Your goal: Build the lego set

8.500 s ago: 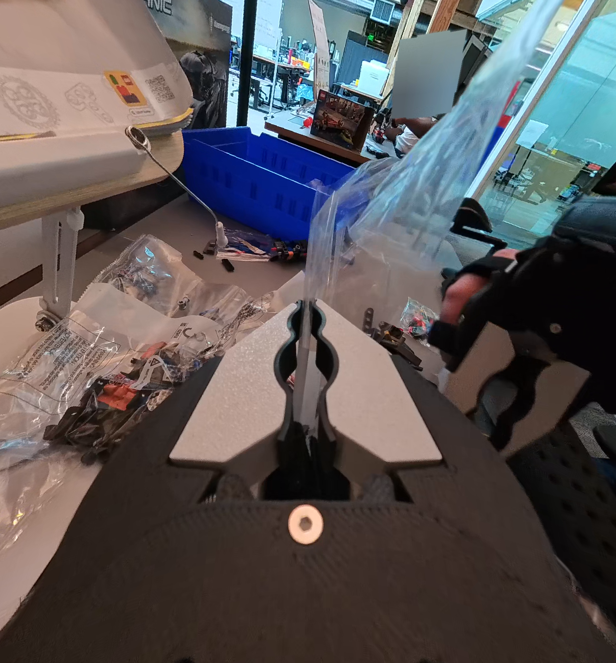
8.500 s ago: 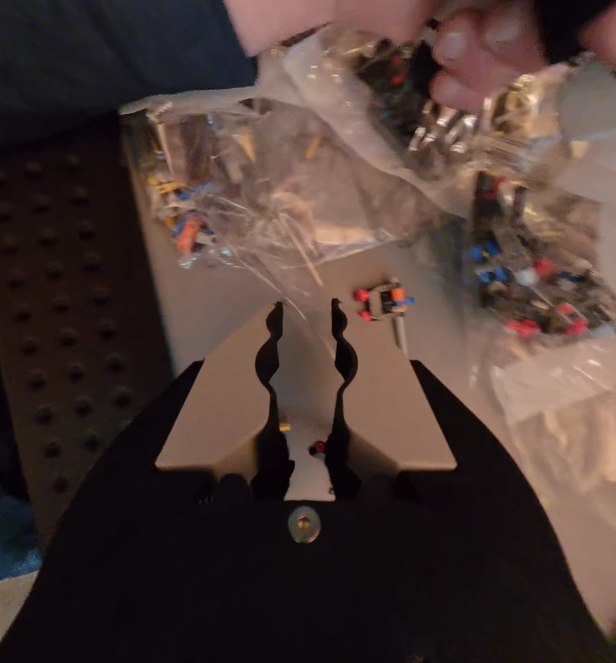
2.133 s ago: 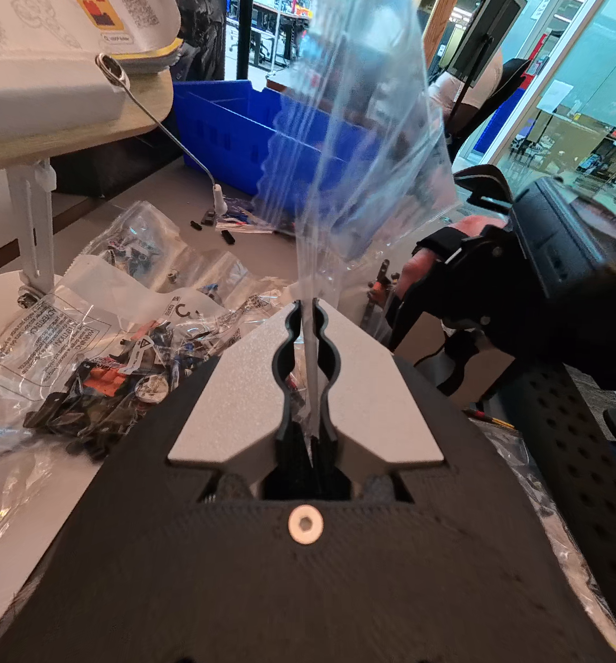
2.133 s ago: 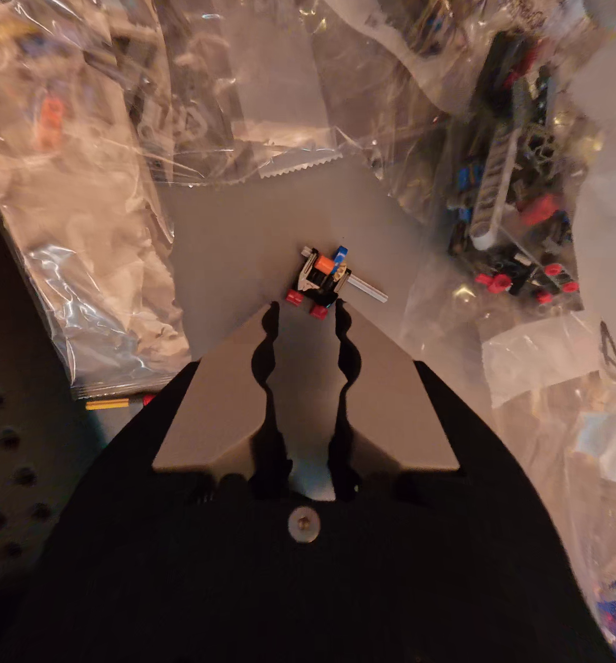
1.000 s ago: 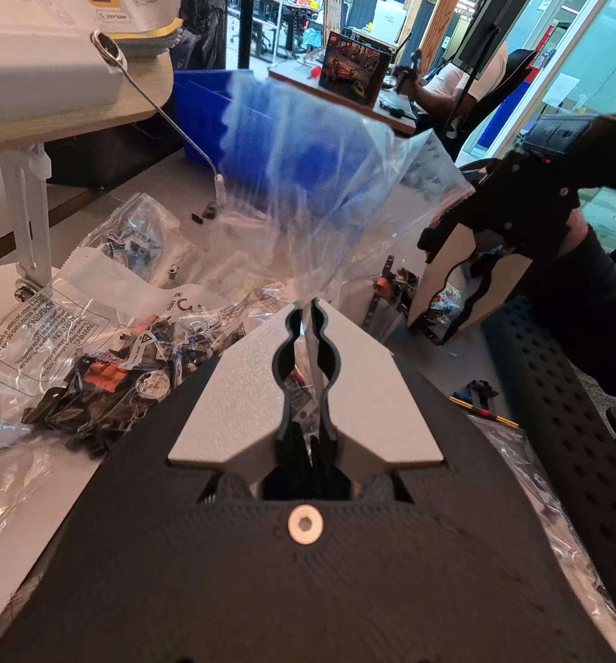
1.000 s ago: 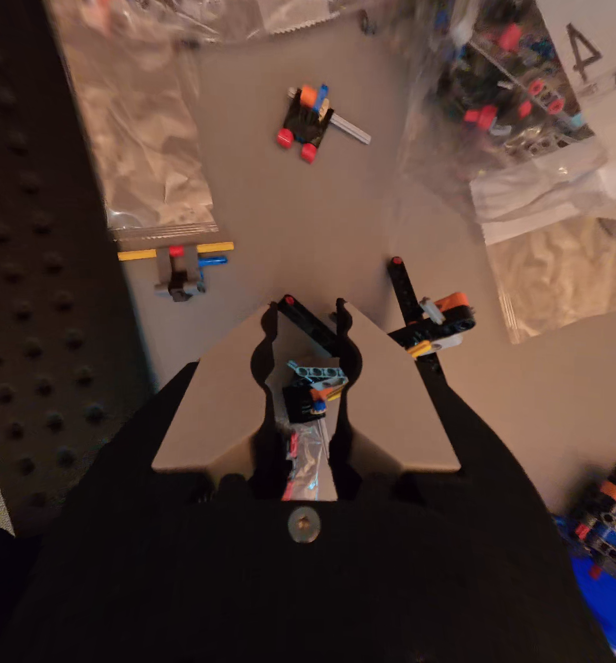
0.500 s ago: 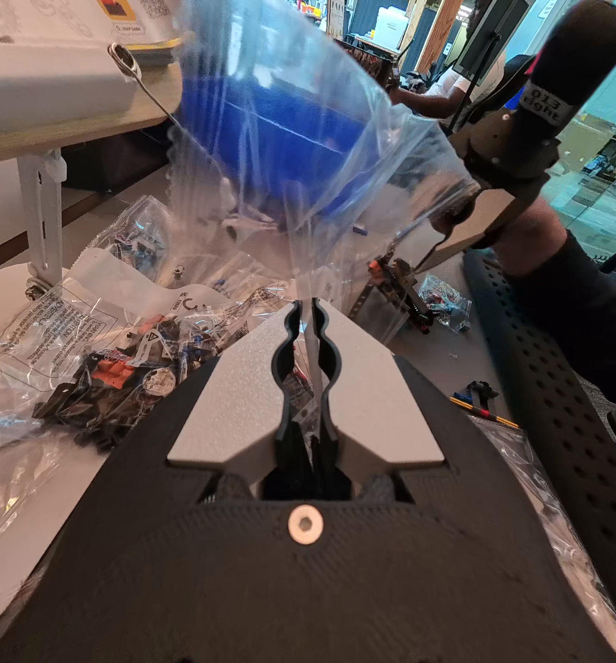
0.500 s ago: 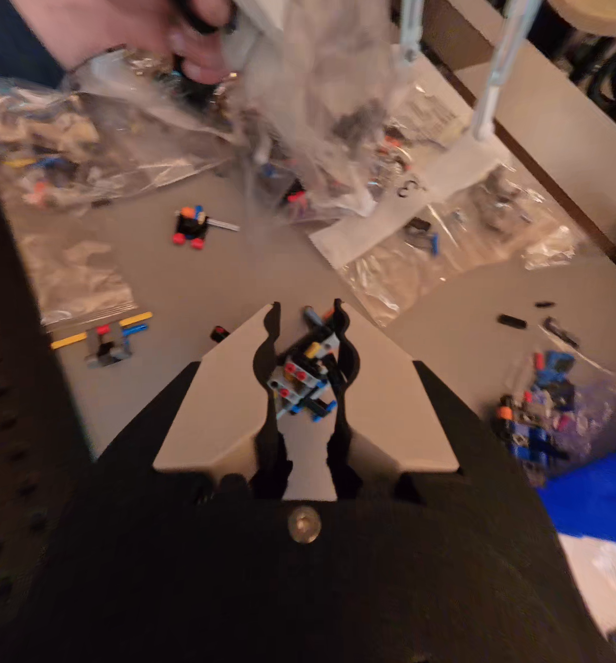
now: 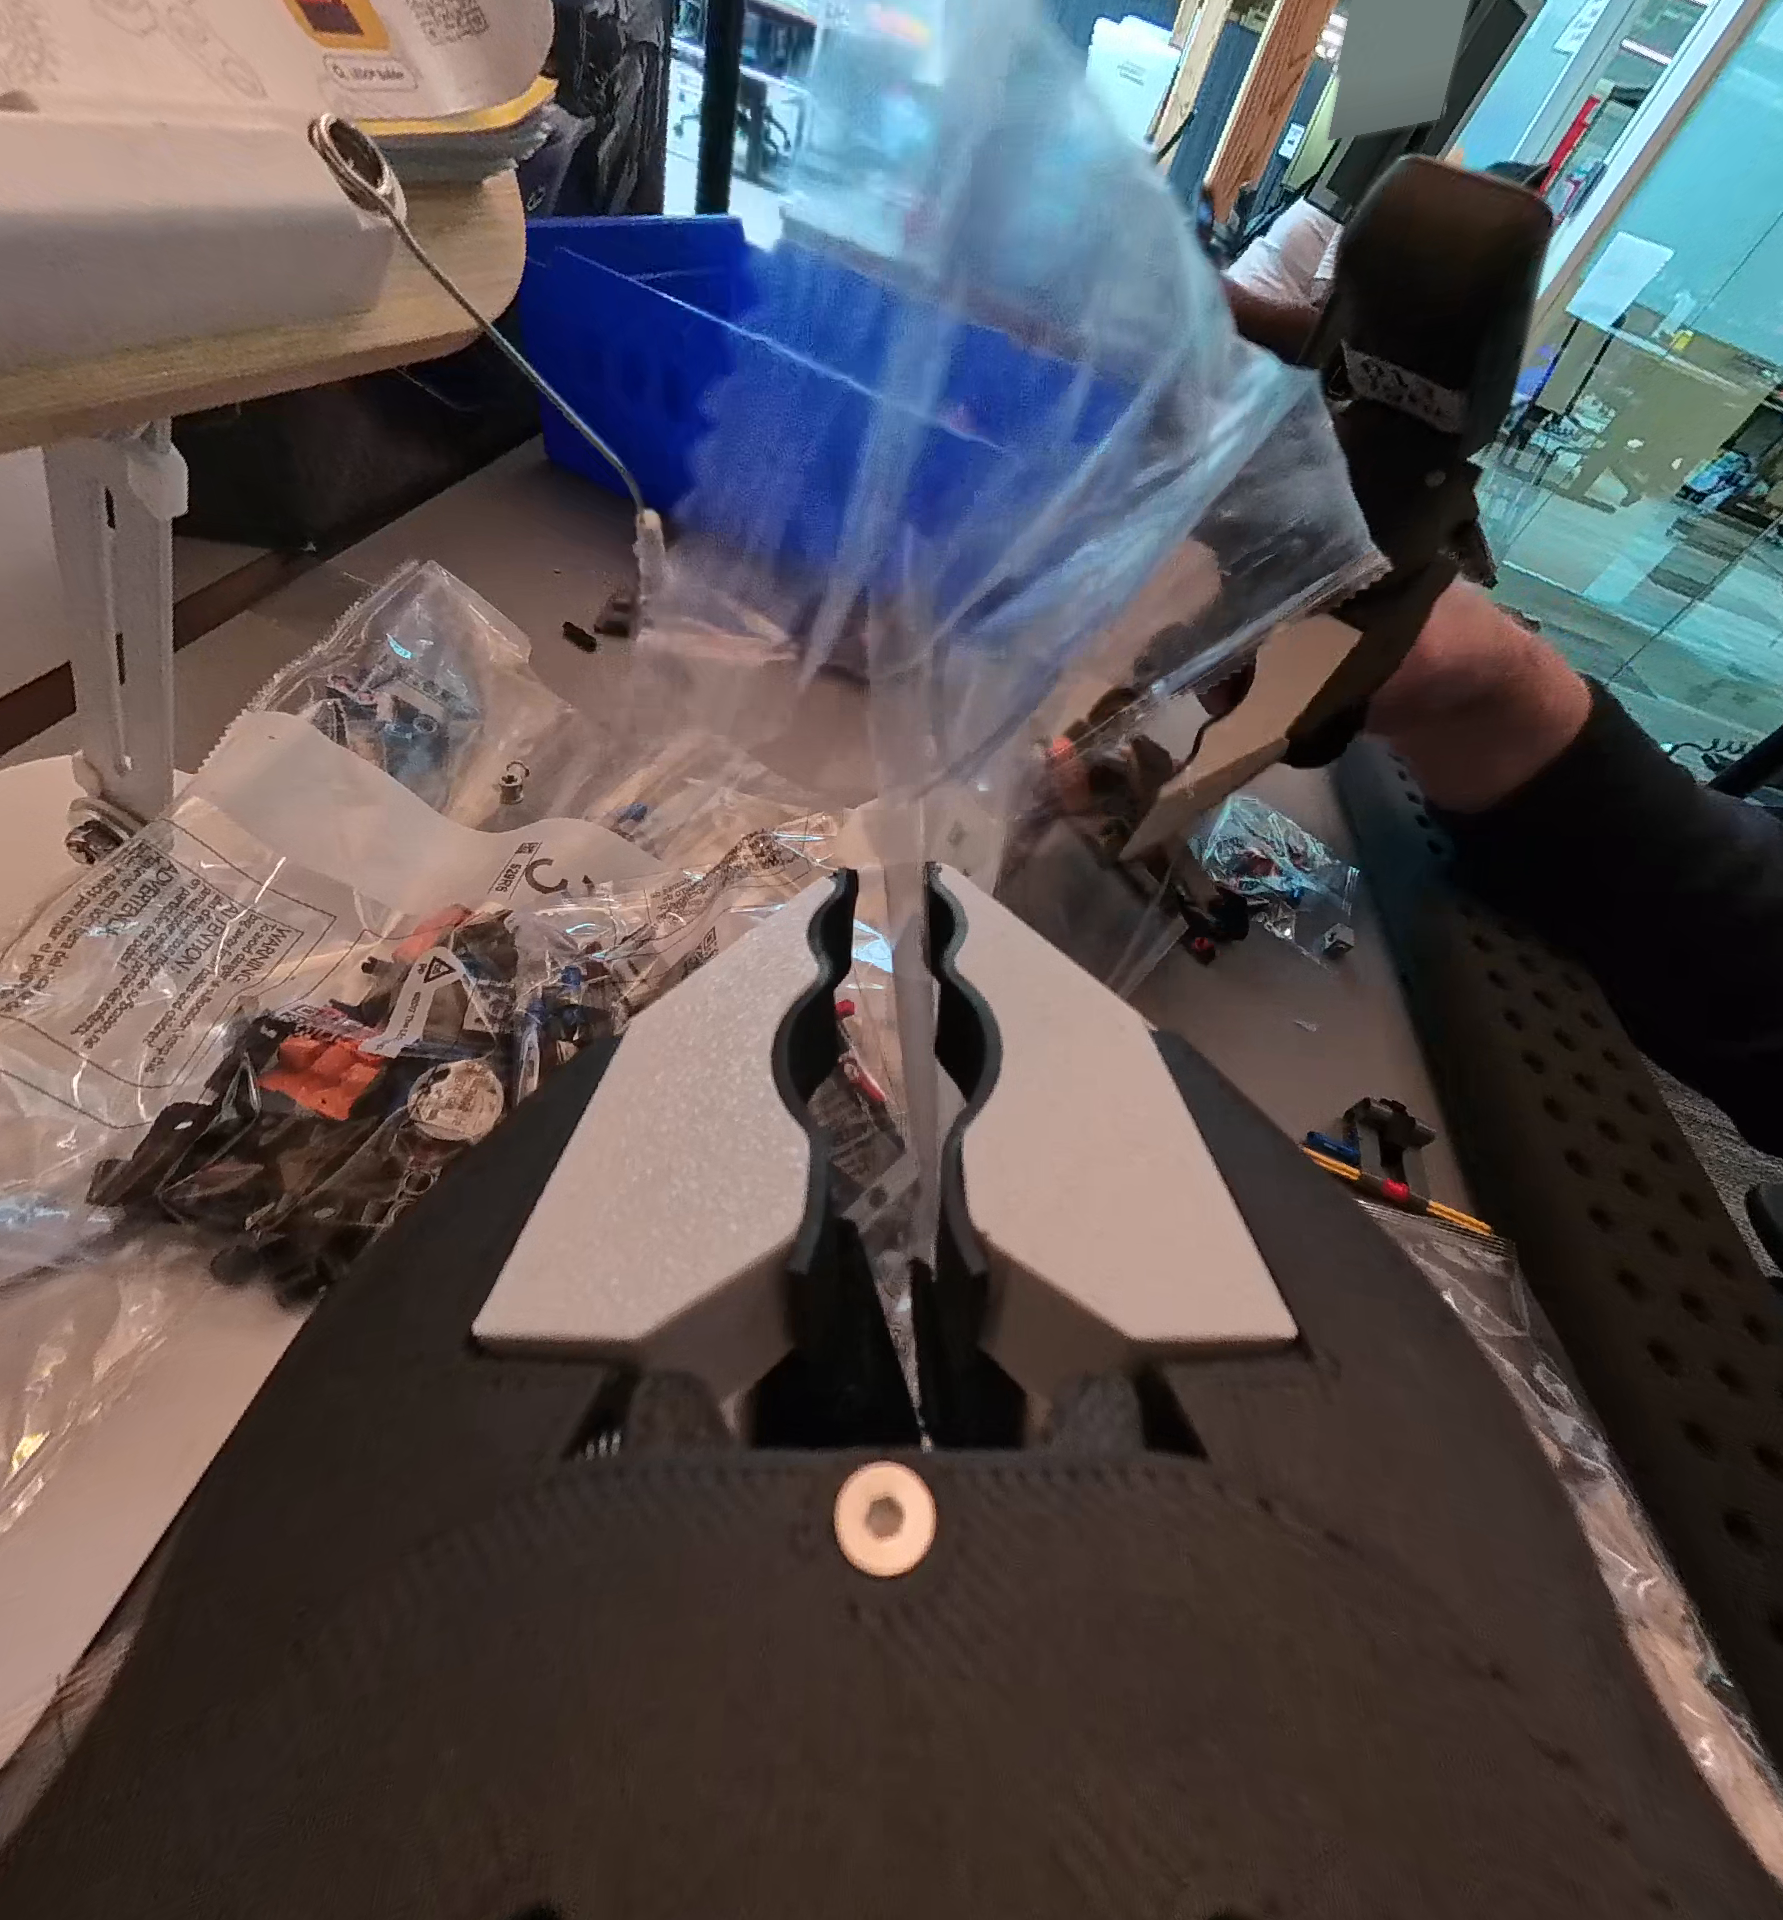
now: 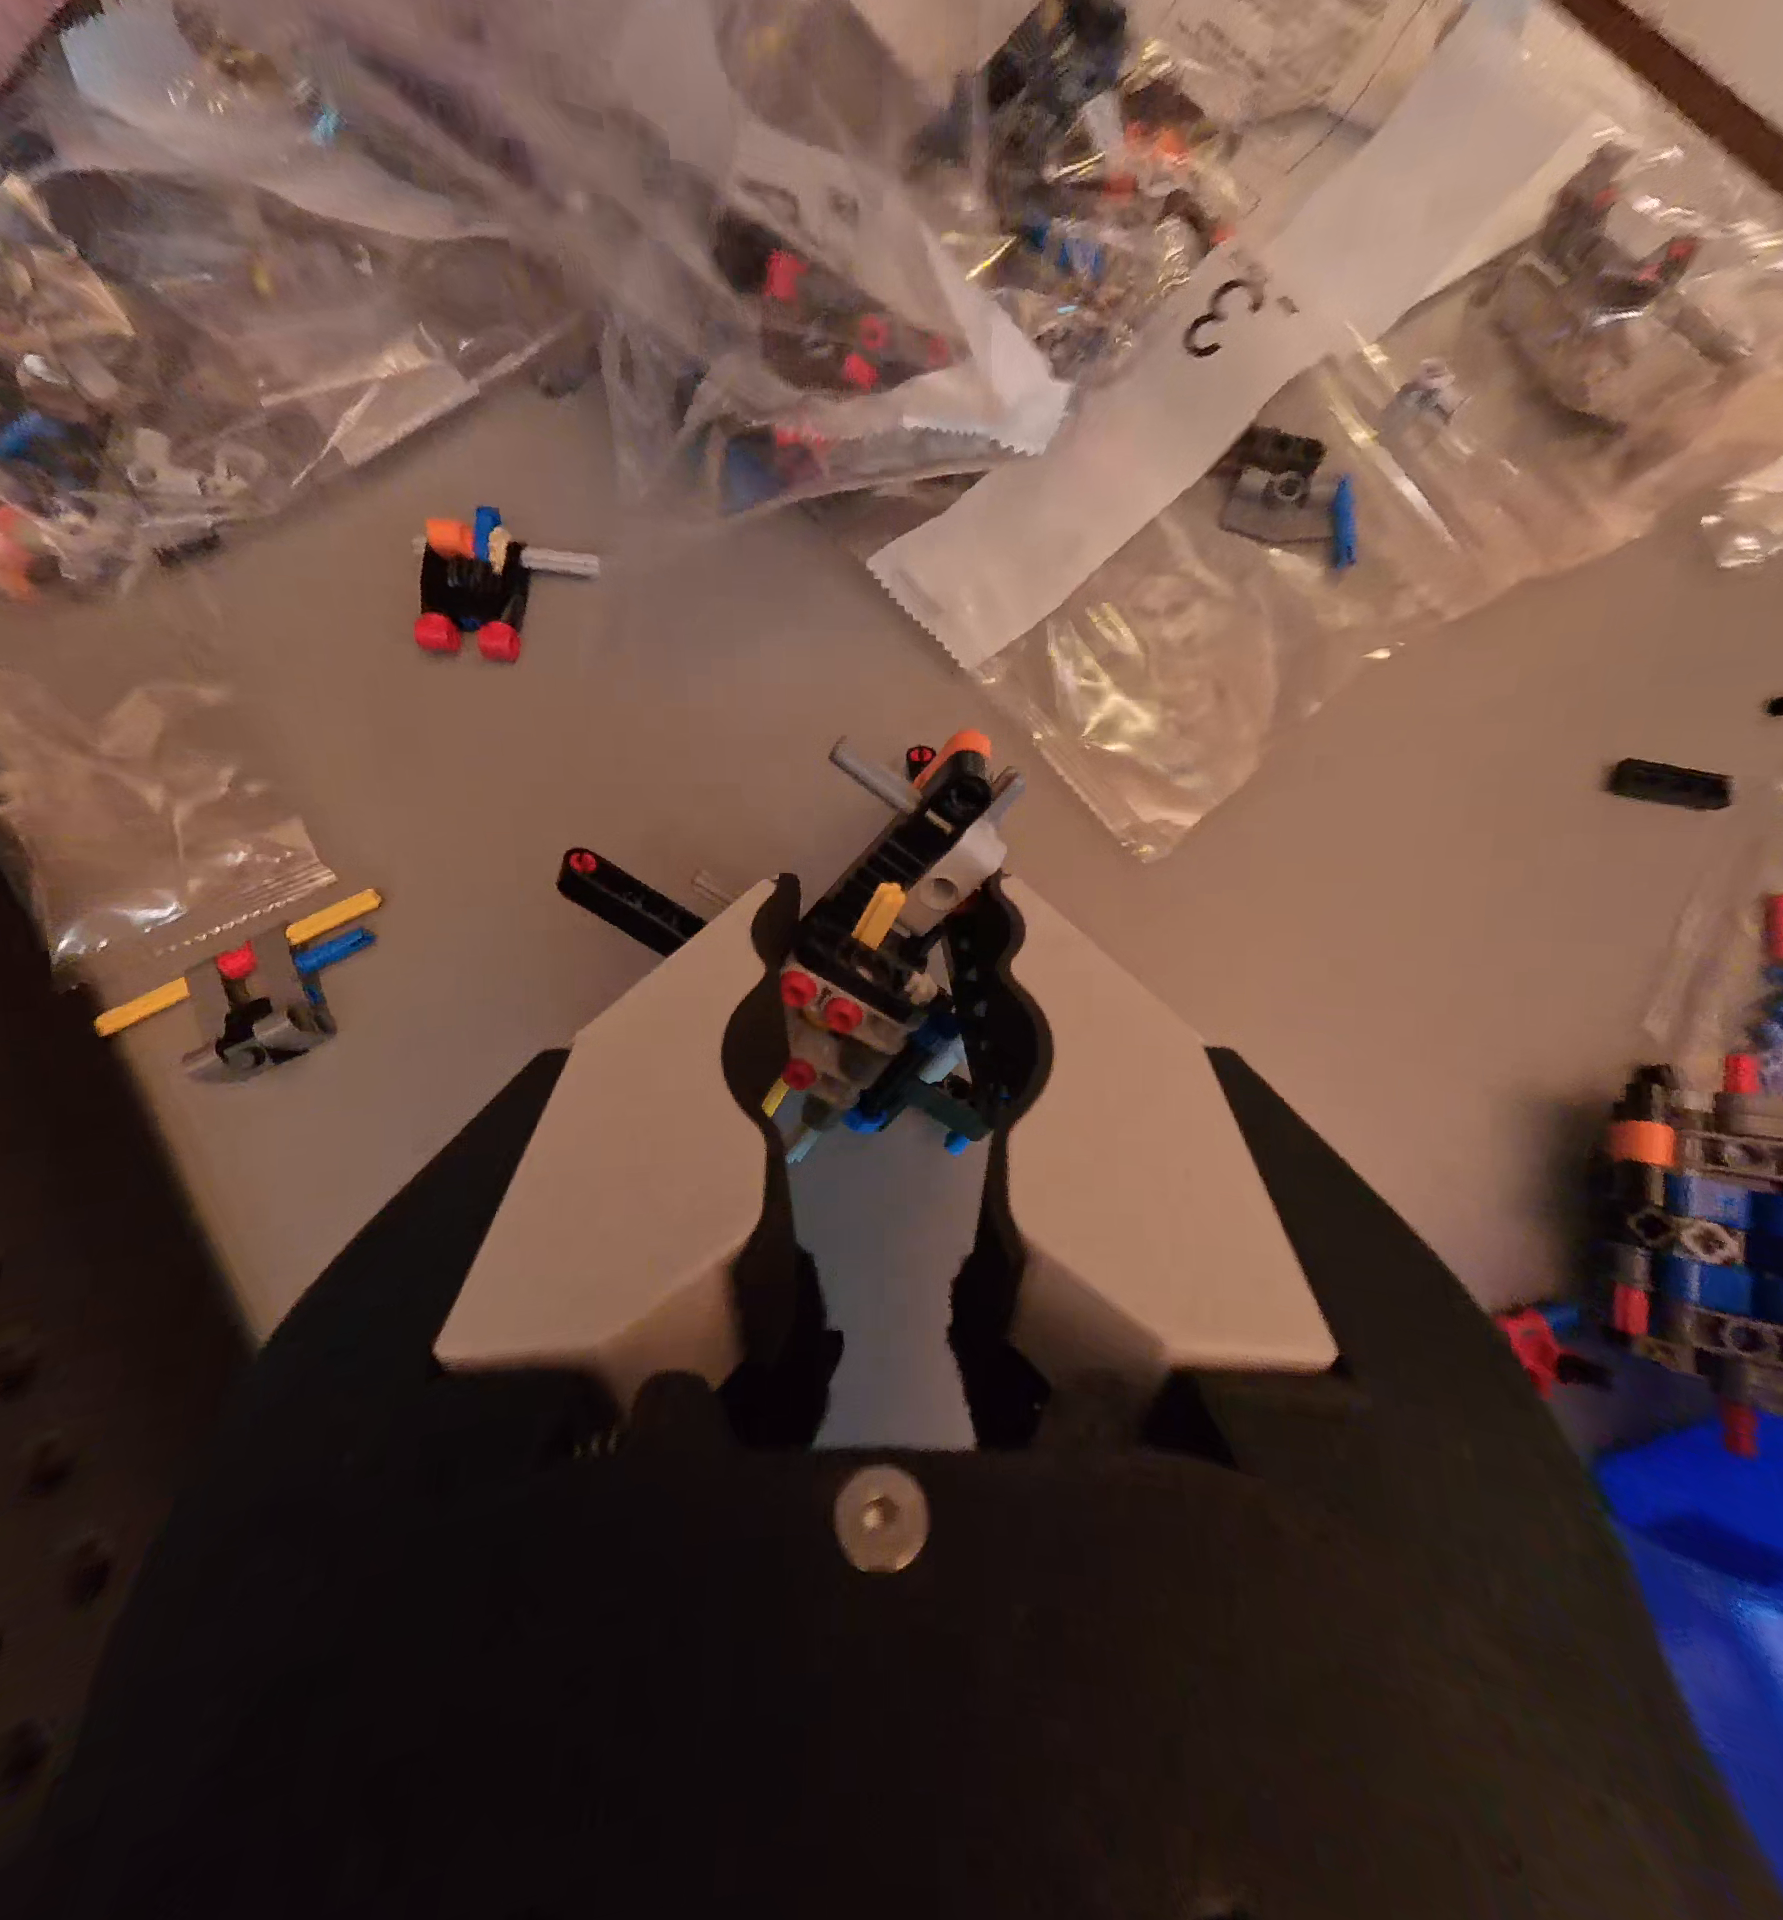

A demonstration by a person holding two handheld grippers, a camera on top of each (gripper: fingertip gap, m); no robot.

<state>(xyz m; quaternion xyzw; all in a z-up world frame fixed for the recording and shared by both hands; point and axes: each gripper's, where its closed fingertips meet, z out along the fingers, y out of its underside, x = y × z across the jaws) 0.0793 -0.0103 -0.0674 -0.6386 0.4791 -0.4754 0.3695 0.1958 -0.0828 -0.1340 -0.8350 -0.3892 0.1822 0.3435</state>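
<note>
left gripper [image 9: 882, 914] w/ jaws nearly pressed together, pinching the edge of an empty clear plastic bag [image 9: 980, 436] that stands up in front of the blue bin [image 9: 648, 343]. same pinch as 8.5 s ago, but the bag has swung from upright to billowing over toward the right

right gripper [image 10: 882, 904] is where the change is: 2.1 s ago it hung spread over the small black piece w/ red wheels [image 10: 471, 592] and had nothing in it, 1 s ago it was above the long black technic sub-assembly [image 10: 902, 935], and now that build sits up between the jaws, orange end sticking out past the tips. looks gripped & lifted off the grey table [image 10: 658, 748], tho contact w/ the pads is partly in shadow so not 100% sure. left wrist view shows the right gripper [image 9: 1219, 748] tilted down behind the bag

meaning imo: the main build is now in hand, sorting seems over and the joining step can start. likely next = drop the bag to free the left side, then fetch a sub-piece. the red-wheeled one lies apart to the upper left, the grey piece w/ yellow & blue axles [image 10: 243, 987] near the left table edge, unopened parts bags [image 10: 1282, 416] beyond
</note>
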